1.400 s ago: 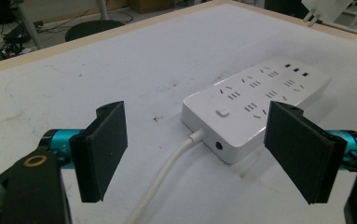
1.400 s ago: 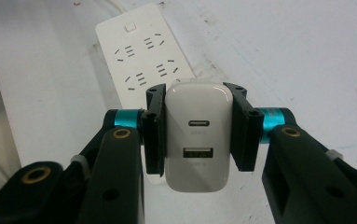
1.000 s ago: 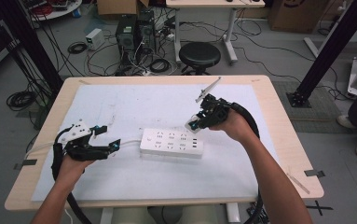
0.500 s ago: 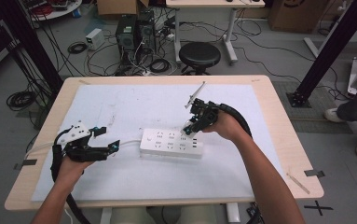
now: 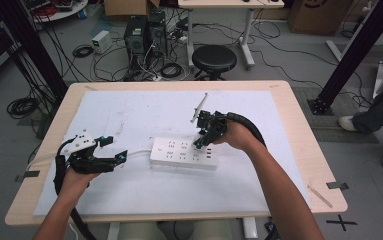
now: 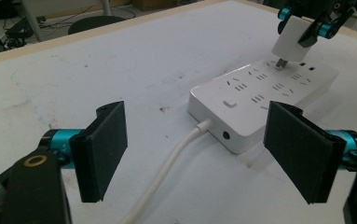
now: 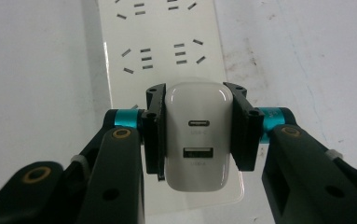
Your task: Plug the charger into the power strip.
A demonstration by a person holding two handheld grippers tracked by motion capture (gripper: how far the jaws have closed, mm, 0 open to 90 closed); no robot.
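The right gripper (image 5: pixel 202 137), clamped on the charger (image 7: pixel 198 135), comes down and leftward from beyond the strip (image 5: pixel 184 153) until it stands over the strip's right half, the charger's prongs now at a socket there in the left gripper view.

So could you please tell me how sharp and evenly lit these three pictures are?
High view: soft, even light. Left gripper view: the power strip is fairly crisp, the near claw pads slightly soft. Right gripper view: the charger is sharp, with mild glare.
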